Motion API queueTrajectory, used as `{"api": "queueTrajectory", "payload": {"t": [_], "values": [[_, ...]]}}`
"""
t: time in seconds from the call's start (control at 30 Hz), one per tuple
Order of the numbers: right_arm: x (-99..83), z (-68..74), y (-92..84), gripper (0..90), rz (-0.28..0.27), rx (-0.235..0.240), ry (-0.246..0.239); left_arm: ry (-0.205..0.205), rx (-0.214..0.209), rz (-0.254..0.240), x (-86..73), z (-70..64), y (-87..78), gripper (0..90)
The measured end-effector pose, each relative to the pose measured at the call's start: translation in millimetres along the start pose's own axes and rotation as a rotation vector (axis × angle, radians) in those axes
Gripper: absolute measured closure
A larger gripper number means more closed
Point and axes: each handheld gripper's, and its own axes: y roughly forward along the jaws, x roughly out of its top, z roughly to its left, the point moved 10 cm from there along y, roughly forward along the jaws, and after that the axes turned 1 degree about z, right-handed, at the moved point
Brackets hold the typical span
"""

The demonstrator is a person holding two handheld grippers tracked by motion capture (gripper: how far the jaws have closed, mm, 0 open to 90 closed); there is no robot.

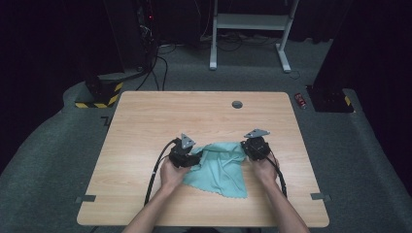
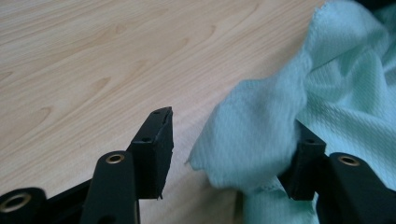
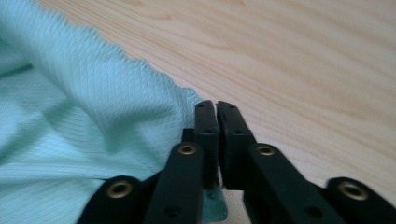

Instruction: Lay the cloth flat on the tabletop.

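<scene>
Left tongs [image 2: 233, 140]: we see them open, a cloth [image 1: 219, 167] fold between the jaws, unpinched.
Right tongs [image 3: 217, 109]: closed, pinching the cloth's edge.
High view: we see the cloth rumpled on the bench [image 1: 145, 126], between both tongs.

Place: lab or recording studio | Evidence: bare wooden table [image 1: 145, 126] with a cable grommet [image 1: 237, 104], standing on grey carpet [image 1: 48, 165] | dark curtained surround | equipment rack with trailing cables [image 1: 145, 29] | white metal stand frame [image 1: 250, 22] | hazard-striped black-and-yellow bases [image 1: 99, 94] at the edges
</scene>
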Motion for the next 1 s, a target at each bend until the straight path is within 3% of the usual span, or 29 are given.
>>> {"api": "queueTrajectory", "payload": {"t": [0.07,0.17,0.27,0.3,0.4,0.47,0.53,0.6,0.7,0.8,0.87,1.0], "values": [[-2.9,-1.1,3.4,78.7,0.006,0.005,0.029,-0.01,-0.003,0.004,2.9,1.2,1.7,45.7],[3.0,3.2,-7.3,73.6,-0.047,0.014,0.026,-0.023,-0.027,0.011,4.5,1.9,3.0,53.9],[7.0,13.5,-24.1,71.3,-0.1,0.033,0.004,-0.064,-0.081,0.0,7.7,3.0,4.0,67.1],[6.7,19.2,-30.9,71.1,-0.12,0.042,-0.007,-0.073,-0.095,-0.013,9.4,2.6,3.7,75.2],[2.5,35.7,-44.5,70.2,-0.156,0.079,-0.034,-0.092,-0.116,-0.04,14.2,4.2,1.3,88.9],[-2.1,46.4,-47.4,69.7,-0.156,0.104,-0.058,-0.124,-0.133,-0.037,16.8,6.9,1.4,89.2],[-8.7,56.5,-44.0,69.4,-0.125,0.123,-0.091,-0.124,-0.109,-0.026,20.7,13.8,4.5,89.2],[-15.7,59.0,-35.4,69.4,-0.083,0.119,-0.102,-0.15,-0.091,-0.02,25.5,23.9,9.4,89.1],[-21.8,53.1,-26.7,69.4,-0.052,0.119,-0.061,-0.168,-0.055,0.007,28.3,36.8,18.1,88.4],[-25.0,44.3,-24.5,68.6,-0.043,0.102,-0.03,-0.198,-0.023,0.036,25.0,46.8,25.1,78.2],[-26.1,37.5,-26.1,66.6,-0.047,0.086,-0.005,-0.214,-0.02,0.066,18.3,49.3,26.6,69.1],[-28.5,27.7,-24.5,63.4,-0.037,0.075,0.035,-0.211,-0.038,0.045,11.5,45.6,18.7,61.8]]}}
